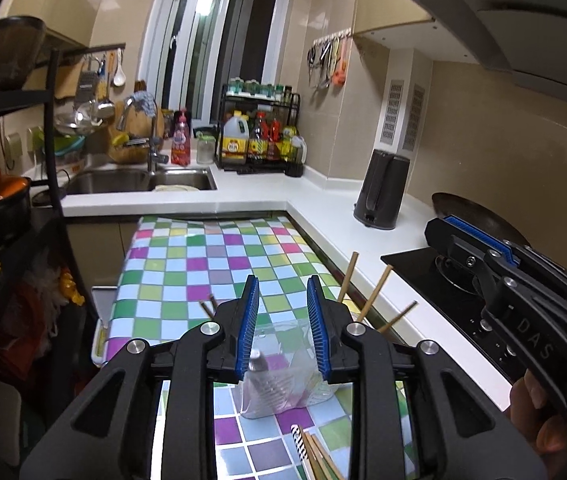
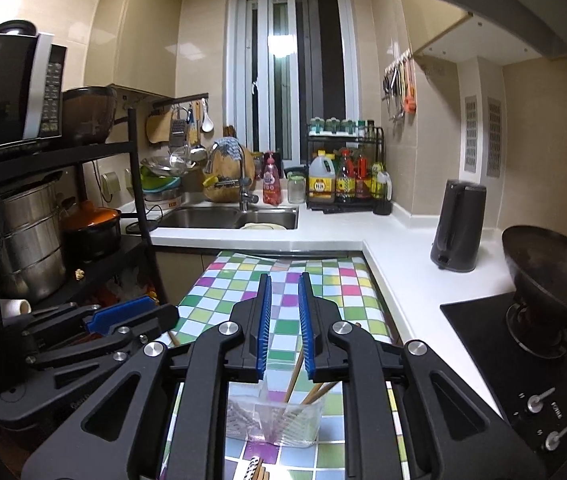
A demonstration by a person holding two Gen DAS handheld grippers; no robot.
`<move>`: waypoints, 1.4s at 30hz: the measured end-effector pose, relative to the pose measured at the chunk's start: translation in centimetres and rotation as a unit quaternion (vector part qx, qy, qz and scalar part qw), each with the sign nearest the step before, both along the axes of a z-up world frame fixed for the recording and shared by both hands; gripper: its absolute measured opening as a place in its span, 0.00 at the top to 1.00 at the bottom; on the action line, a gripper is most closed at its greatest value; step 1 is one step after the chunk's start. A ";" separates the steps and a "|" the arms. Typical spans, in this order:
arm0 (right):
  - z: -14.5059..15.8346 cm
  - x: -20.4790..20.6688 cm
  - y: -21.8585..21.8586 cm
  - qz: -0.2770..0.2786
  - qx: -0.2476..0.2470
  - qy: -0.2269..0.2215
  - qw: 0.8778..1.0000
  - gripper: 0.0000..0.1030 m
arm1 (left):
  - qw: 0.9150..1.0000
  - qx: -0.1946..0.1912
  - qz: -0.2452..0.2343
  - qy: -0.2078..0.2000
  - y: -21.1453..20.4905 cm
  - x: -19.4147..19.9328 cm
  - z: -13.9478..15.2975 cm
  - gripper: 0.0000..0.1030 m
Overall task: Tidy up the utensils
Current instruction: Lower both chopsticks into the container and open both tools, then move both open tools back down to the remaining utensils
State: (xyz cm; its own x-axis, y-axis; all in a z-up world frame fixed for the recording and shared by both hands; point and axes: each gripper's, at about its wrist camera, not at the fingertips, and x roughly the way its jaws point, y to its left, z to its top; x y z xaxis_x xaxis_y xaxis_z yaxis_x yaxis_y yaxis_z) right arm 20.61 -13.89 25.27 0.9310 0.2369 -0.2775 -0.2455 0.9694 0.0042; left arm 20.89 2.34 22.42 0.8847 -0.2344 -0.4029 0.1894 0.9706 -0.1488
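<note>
A clear plastic utensil holder (image 1: 283, 380) stands on the checkered tablecloth (image 1: 203, 264). Wooden chopsticks (image 1: 375, 292) lean out of its right part, and a ridged metal utensil (image 1: 261, 368) sits in its left part. My left gripper (image 1: 283, 292) is open and empty, raised just above the holder. My right gripper (image 2: 285, 284) is open and empty above the same holder (image 2: 275, 420), where chopsticks (image 2: 295, 372) lean. More loose chopsticks (image 1: 315, 456) lie on the cloth at the near edge, also in the right wrist view (image 2: 257, 470). The right gripper's body (image 1: 523, 292) shows at the right.
A white L-shaped counter (image 2: 403, 248) runs behind and to the right. It carries a dark kettle (image 2: 459, 228), a condiment rack (image 2: 343, 176) and a sink (image 2: 227, 218). A wok (image 2: 551, 268) sits on the black stove (image 2: 523, 360). A black shelf with pots (image 2: 43, 240) stands left.
</note>
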 end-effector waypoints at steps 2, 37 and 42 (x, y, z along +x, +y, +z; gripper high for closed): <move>0.4 -2.0 -0.4 0.001 0.003 -0.005 1.000 0.86 | 1.000 -0.002 0.001 -0.008 0.2 -2.1 0.1 0.76; -24.3 -16.0 -2.5 -0.019 -0.017 0.179 0.983 0.87 | 0.993 0.033 0.043 0.103 -1.5 -15.5 -18.3 0.80; -25.4 -16.0 -2.4 -0.014 -0.017 0.190 0.981 0.86 | 0.992 0.019 0.051 0.112 -0.7 -15.1 -18.5 0.80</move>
State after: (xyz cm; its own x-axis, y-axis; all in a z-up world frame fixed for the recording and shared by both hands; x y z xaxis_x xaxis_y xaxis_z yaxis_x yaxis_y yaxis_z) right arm 4.61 -16.34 -0.10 0.7643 0.1969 -0.6141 -0.2057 0.9769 0.0573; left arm 5.78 1.63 3.90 0.7900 -0.1288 -0.5994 0.0562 0.9888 -0.1384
